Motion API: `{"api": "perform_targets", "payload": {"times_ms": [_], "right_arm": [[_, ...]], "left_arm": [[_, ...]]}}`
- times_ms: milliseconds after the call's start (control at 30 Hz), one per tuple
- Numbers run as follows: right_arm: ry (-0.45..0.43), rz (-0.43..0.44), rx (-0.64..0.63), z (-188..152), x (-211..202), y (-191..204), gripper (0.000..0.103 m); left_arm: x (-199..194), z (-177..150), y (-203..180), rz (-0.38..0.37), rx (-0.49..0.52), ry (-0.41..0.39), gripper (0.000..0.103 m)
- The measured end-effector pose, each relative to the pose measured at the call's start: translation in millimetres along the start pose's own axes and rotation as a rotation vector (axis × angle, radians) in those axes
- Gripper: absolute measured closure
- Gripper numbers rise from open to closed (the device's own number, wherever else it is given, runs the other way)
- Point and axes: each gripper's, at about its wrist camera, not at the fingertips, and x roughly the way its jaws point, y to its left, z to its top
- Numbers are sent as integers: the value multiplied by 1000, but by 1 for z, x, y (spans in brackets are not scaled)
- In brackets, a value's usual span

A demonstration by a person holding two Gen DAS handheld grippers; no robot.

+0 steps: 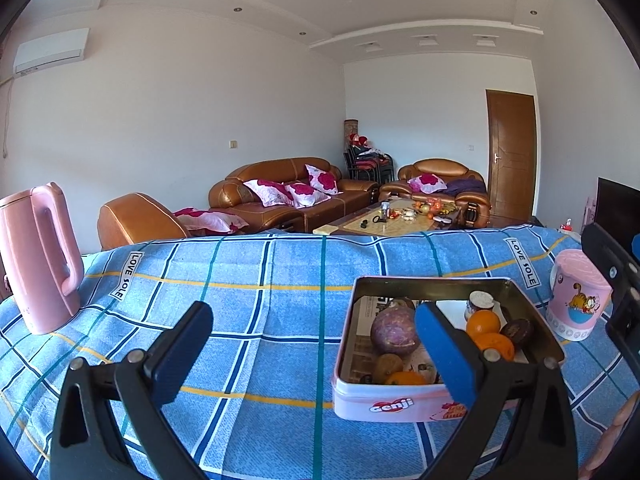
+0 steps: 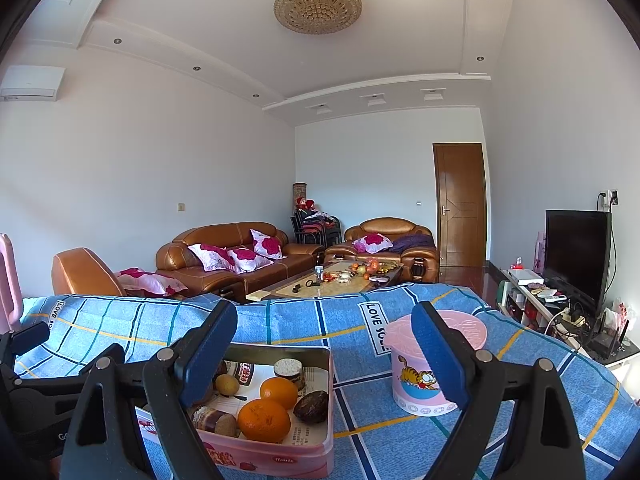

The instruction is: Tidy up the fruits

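The left claw (image 1: 316, 354) hangs wide open above the worktop (image 1: 240, 280), which is covered in a blue checked cloth, and nothing sits between its blue-padded fingers (image 1: 444, 356); only bare cloth shows in the gap. Its right finger crosses in front of a pink tin (image 1: 384, 400), so the tin lies just to the right of the gap and slightly ahead of it. Inside the tin are a large mottled purple fruit (image 1: 394, 330), two oranges (image 1: 483, 322) close together at the right side, a dark brown round fruit (image 1: 518, 331) beside them, a small brownish fruit (image 1: 388, 364) nearer the front wall, and a small lidded jar (image 1: 479, 303) towards the back. Far to the left of this claw stands a pink kettle (image 1: 38, 258), upright, and to the right beyond the tin stands a pink cartoon cup (image 1: 578, 300) with a lid. The right claw (image 2: 324, 354) is likewise spread wide and grips nothing. From its view the tin (image 2: 280, 454) lies low under the left finger (image 2: 208, 356), with its right half showing inside the gap, oranges (image 2: 264, 420) and dark fruit (image 2: 311, 407) in plain sight, while the cartoon cup (image 2: 416, 376) stands partly behind the right finger, apart from the tin. The other tool's black frame shows at the left edge.
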Motion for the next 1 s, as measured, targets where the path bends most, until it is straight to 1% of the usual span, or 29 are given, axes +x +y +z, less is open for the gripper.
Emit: {"api": "perform_targets", "payload": {"times_ms": [633, 1000], "right_arm": [[14, 1, 2, -4, 3, 1, 13], [23, -15, 9, -5, 4, 0, 13]], "left_arm": [[2, 0, 1, 23, -6, 16, 0], [8, 0, 5, 4, -27, 42, 0]]}}
